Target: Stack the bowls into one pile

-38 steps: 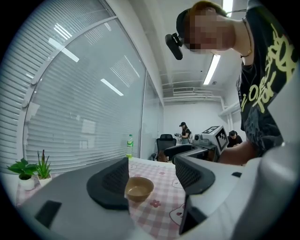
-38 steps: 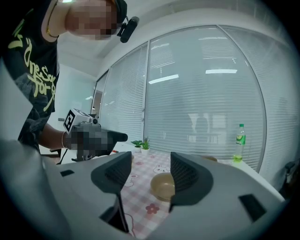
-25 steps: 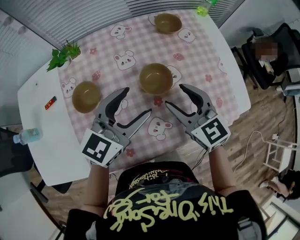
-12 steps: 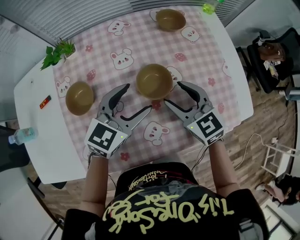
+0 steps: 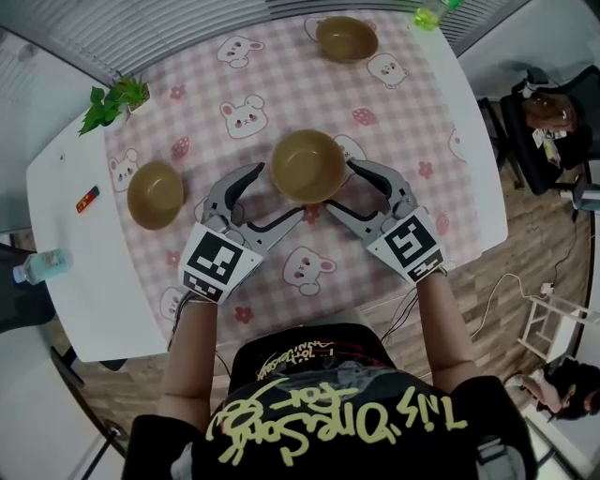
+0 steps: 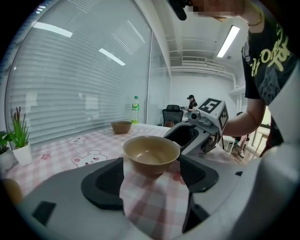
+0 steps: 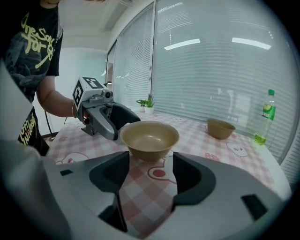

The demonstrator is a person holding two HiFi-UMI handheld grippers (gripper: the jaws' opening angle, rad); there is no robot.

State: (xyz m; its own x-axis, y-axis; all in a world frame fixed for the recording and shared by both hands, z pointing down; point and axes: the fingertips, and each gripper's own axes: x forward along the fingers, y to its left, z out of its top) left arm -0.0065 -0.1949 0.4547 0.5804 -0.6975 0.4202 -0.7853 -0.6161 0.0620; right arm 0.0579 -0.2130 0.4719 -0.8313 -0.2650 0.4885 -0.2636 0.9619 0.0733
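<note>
1. Three tan bowls stand upright and well apart on a pink checked tablecloth (image 5: 262, 84) that covers a white table (image 5: 66, 169). None rests in another.
2. The middle bowl (image 5: 307, 166) stands nearest the person, empty, between the two grippers. The left bowl (image 5: 155, 194) lies near the cloth's left edge. The far bowl (image 5: 346, 38) stands at the far edge, near a green bottle (image 5: 433, 13).
3. The left gripper (image 6: 152, 161) meets the middle bowl from its left. Its jaws stand wide apart and have just been opening. The bowl sits at their mouth, level with the tips, with neither pad seen pressing on it.
4. The right gripper (image 7: 145, 159) meets the same bowl from its right. Its jaws are likewise spread wide and have just been opening, and the bowl stands just ahead of the tips, not clamped.
5. In each gripper view the opposite gripper shows behind the bowl, just beside its rim.
6. At the table's left stand a small potted plant (image 5: 112, 101) at the far corner and a clear bottle (image 5: 42, 265) at the near edge.
</note>
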